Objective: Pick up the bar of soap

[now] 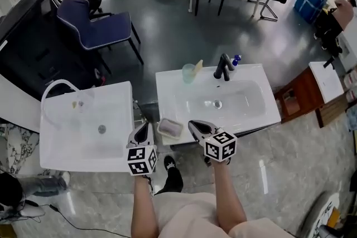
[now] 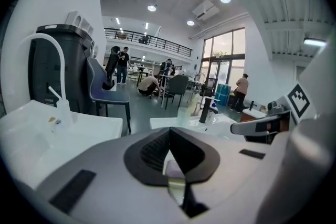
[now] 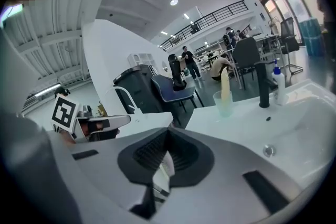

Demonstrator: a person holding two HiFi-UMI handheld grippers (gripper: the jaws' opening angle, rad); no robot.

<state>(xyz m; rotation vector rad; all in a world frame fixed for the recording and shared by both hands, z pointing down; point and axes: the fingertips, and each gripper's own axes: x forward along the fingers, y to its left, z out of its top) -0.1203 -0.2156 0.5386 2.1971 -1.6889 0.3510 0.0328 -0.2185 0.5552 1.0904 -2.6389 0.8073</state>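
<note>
1. You're standing in an open, grey-floored workroom with chairs and tables behind, facing two white washbasins side by side. The right basin [image 1: 262,114] carries a black tap [image 1: 223,67] and a pale cup [image 1: 189,72].
2. The bar of soap [image 1: 170,128] rests on the front left corner of that right basin's rim, next to the gap between the two basins.
3. It lies between your two tools. The left gripper [image 1: 146,125] is just beside its left end and the right gripper [image 1: 192,124] just beside its right end. Neither is clearly nearer, and neither touches it.
4. Its long axis runs roughly across you, left to right, dipping slightly towards you at the right end. Judging from that, a grip across the short width means coming in from above.
5. The soap looks like a pale, greyish-pink block with rounded corners and a smooth top, so it is probably slippery.
6. Both grippers have their jaws closed tip to tip, with nothing held between them. Either one must spread before it can take the bar.
</note>
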